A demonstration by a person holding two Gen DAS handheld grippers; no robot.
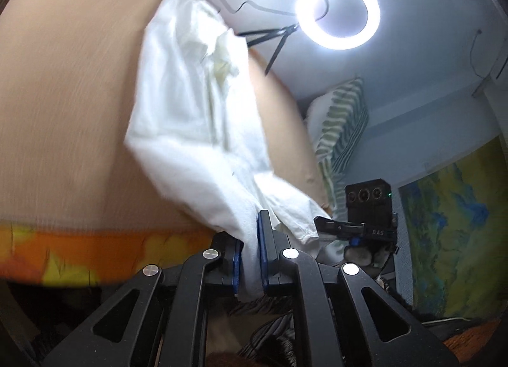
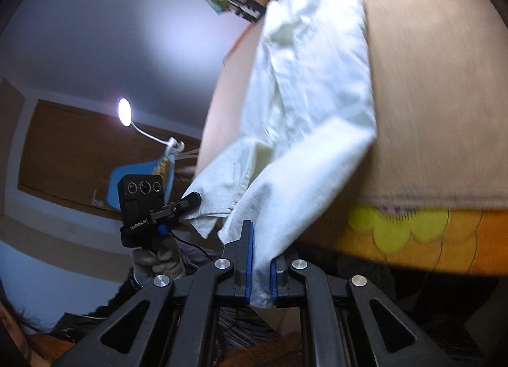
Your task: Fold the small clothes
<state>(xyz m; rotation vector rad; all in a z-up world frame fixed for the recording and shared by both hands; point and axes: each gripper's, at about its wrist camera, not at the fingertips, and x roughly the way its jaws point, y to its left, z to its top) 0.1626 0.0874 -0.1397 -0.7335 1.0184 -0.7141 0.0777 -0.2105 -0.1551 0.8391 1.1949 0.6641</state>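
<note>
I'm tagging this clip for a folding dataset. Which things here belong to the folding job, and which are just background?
Part of the job:
- white garment, lying on the beige surface
- left claw, shut on the garment's edge
- right claw, shut on another edge

Just around:
- ring light
- small lamp
- striped pillow
- orange and yellow patterned cloth

The garment (image 1: 193,107) lies on the table (image 1: 63,113), its near edge between both hand-held grippers.
</note>
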